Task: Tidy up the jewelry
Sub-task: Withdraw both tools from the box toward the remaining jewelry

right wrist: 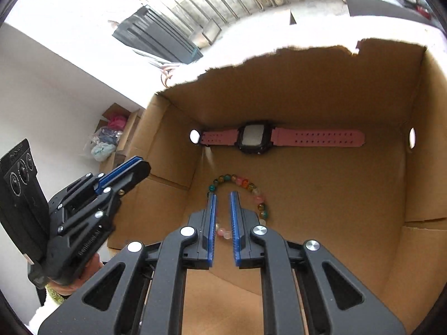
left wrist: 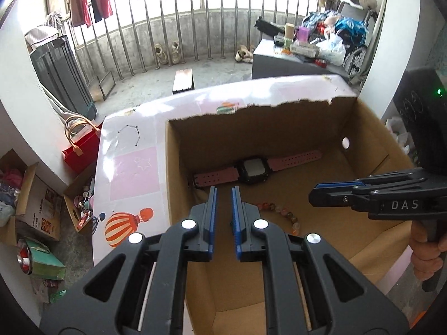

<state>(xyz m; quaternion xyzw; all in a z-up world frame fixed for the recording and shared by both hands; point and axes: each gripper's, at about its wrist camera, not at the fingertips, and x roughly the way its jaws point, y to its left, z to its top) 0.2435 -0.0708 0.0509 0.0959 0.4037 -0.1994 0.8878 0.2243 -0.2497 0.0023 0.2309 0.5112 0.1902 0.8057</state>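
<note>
A pink-strapped watch with a black case [left wrist: 252,170] [right wrist: 254,137] lies flat on the floor of an open cardboard box [left wrist: 371,167] [right wrist: 363,189], along its far wall. A bracelet of coloured beads [left wrist: 282,212] [right wrist: 251,189] lies on the box floor nearer me. My left gripper [left wrist: 224,192] is open and empty, held above the box's left wall. My right gripper [right wrist: 222,196] is open and empty, hovering over the bracelet, above the box floor. Each gripper shows in the other's view: the right one [left wrist: 315,194] and the left one [right wrist: 142,164].
The box stands on a table with a pink patterned cloth [left wrist: 134,167]. Beyond are a balcony railing [left wrist: 195,28], a dark cabinet [left wrist: 61,72], a cluttered side table [left wrist: 296,55], a red bag [left wrist: 79,148] and cartons on the floor at left [left wrist: 36,203].
</note>
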